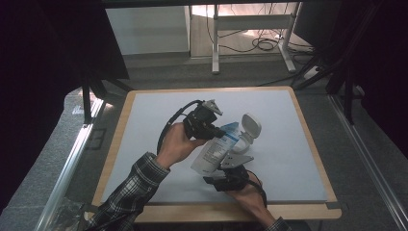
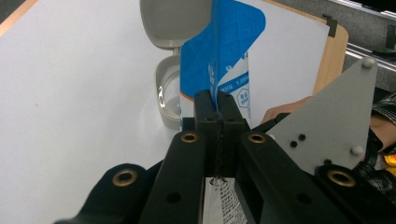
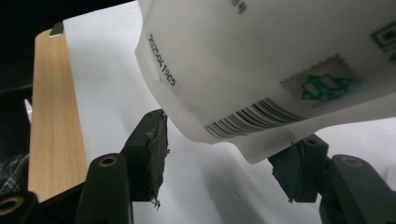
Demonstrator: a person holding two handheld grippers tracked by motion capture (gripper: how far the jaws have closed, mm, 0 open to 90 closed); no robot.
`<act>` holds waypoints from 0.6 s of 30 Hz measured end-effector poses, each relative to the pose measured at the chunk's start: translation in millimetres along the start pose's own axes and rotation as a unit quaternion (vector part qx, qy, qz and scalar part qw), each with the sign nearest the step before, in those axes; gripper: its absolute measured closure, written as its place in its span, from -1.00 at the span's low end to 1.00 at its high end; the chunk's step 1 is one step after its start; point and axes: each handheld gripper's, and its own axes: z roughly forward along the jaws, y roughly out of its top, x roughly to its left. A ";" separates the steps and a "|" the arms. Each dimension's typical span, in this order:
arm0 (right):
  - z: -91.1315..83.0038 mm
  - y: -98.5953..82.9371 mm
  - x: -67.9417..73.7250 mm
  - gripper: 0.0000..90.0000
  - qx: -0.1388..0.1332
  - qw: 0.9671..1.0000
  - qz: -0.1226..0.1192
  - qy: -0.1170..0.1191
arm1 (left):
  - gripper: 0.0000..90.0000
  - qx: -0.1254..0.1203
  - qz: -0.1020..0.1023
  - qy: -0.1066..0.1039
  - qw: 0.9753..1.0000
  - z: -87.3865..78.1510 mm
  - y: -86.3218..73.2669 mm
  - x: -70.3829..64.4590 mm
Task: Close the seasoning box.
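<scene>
High view: pouch (image 1: 215, 151) sat mid-table, container (image 1: 246, 131) at its 2 o'clock. Left gripper view: left gripper (image 2: 217, 110) pinched pouch's blue top edge. Right gripper view: right gripper (image 3: 229, 156) spread wide, pouch bottom (image 3: 280, 70) between the jaws.

pouch (image 1: 215, 151) above table (image 1: 144, 125), lidded container (image 1: 246, 136) just behind

The white mat (image 1: 159, 115) lies bare along its left side, far edge and right side, so there is open room to pass there. Near the middle, the open-lidded container (image 1: 246, 132) stands just beside the pouch (image 1: 215, 151), crowding the space on that side.
</scene>
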 end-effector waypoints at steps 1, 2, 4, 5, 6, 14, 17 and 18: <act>0.1 0.0 0.1 -0.08 0.000 1.000 0.000 0.002 | 1.00 -0.002 -0.003 0.000 1.000 0.9 0.5 0.0; 0.3 0.0 0.1 -0.08 -0.001 1.000 0.000 0.004 | 1.00 -0.002 -0.005 0.001 1.000 1.7 1.2 0.1; 0.3 0.0 -0.1 -0.08 -0.002 1.000 0.000 0.010 | 1.00 -0.001 -0.004 0.000 1.000 2.5 2.1 0.6; 0.5 -0.1 -0.1 -0.08 -0.003 1.000 0.000 0.013 | 1.00 -0.001 -0.005 -0.001 1.000 3.2 2.5 0.5; 0.5 0.0 -0.3 -0.08 -0.003 1.000 0.000 0.014 | 1.00 -0.001 -0.005 -0.002 1.000 3.5 2.9 0.4; 0.6 -0.4 -1.7 -0.08 -0.010 1.000 0.006 0.026 | 1.00 0.000 -0.004 -0.001 1.000 5.2 6.0 -1.3; 0.9 -0.1 -1.1 -0.08 -0.011 0.999 0.008 0.032 | 1.00 0.002 -0.004 0.000 1.000 6.3 7.4 -1.6; 1.6 0.0 -1.0 -0.08 -0.015 0.999 0.010 0.037 | 1.00 0.002 -0.004 0.000 1.000 6.9 7.8 -1.8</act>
